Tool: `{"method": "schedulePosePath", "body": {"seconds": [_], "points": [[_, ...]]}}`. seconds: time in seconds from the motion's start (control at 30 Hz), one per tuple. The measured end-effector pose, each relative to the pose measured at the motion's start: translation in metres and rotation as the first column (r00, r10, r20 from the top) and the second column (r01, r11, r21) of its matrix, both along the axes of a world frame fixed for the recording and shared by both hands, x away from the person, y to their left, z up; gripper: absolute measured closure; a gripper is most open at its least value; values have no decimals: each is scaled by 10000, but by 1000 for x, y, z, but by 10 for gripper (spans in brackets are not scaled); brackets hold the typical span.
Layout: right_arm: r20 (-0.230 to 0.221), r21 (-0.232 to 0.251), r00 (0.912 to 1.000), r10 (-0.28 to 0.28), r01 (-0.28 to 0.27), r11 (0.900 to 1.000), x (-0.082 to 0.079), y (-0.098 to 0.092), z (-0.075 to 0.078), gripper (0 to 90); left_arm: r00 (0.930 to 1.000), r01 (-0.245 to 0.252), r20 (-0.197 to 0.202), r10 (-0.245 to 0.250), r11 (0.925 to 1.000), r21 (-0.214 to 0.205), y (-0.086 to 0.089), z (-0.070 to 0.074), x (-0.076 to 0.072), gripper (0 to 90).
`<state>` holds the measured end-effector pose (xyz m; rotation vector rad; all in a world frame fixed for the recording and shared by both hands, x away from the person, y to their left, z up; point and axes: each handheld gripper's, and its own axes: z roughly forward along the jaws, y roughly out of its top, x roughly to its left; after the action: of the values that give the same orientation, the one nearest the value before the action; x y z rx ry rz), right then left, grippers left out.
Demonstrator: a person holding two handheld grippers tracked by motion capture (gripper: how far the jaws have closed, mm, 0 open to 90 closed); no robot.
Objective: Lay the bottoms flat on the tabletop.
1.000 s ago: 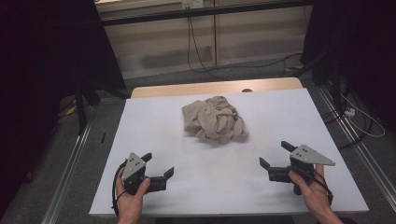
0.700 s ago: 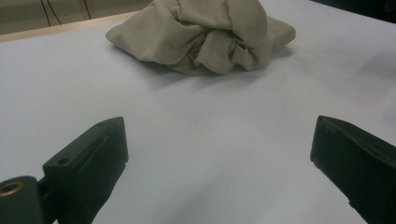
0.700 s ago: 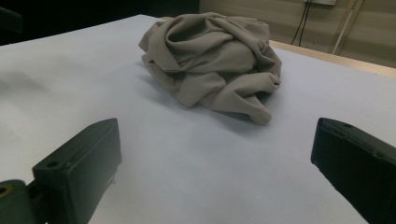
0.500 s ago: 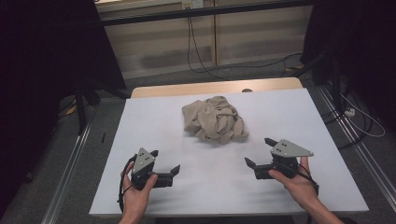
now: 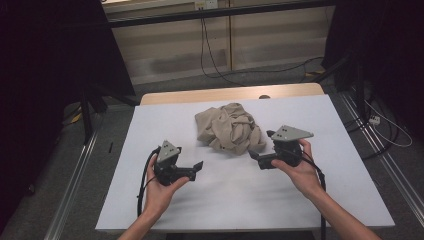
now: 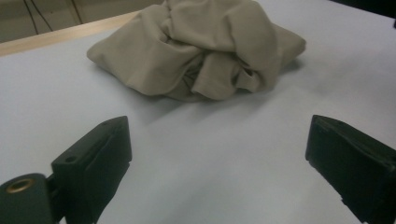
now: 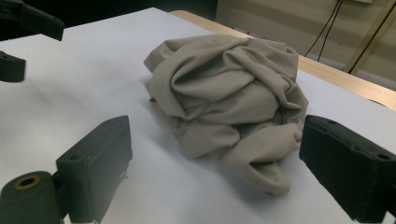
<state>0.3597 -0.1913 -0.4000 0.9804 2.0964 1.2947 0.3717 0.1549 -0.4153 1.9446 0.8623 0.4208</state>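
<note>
1. Lying crumpled on the white sheet of your desk, the beige cloth sits a little beyond the middle, toward the far side, bunched into a loose mound of folds.
2. Your left tongs hang over the near left part of the desk, well apart from the cloth, aimed right and toward the far side. The left gripper view shows both black jaws wide apart with nothing between them but bare sheet, and the cloth farther off, beyond them.
3. Your right tongs sit just beside the cloth's near right edge, aimed left. Their jaws have just been closing a little, yet they stand apart and press on nothing.
4. The right gripper view shows the cloth close ahead of those jaws, with its nearest fold reaching between the two tips; I cannot tell whether the right-hand jaw touches the fabric.
5. The same view shows your left tongs at the upper left corner, beyond the cloth.
6. A strip of bare wood runs along the desk's far edge, past the sheet.
</note>
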Motion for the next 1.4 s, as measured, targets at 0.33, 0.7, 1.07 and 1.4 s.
{"method": "schedulePosePath", "body": {"seconds": [0.33,0.7,1.07,1.4], "points": [[-932,111,9956,-126,137,9998,45,11,2,66,9972,9,-745,-12,10000,-36,-29,-1,45,92],[-1131,-182,9931,-303,284,9994,91,37,-6,84,9987,-355,-370,350,9993,-122,-42,-2,92,63],[-1843,-663,9825,-269,149,9977,114,59,-33,159,9986,-425,-320,424,9991,-33,-56,-8,123,158],[-1609,-1852,9869,153,-454,9817,103,63,-42,725,9874,451,-1534,-392,9984,346,-72,-31,128,263]]}}
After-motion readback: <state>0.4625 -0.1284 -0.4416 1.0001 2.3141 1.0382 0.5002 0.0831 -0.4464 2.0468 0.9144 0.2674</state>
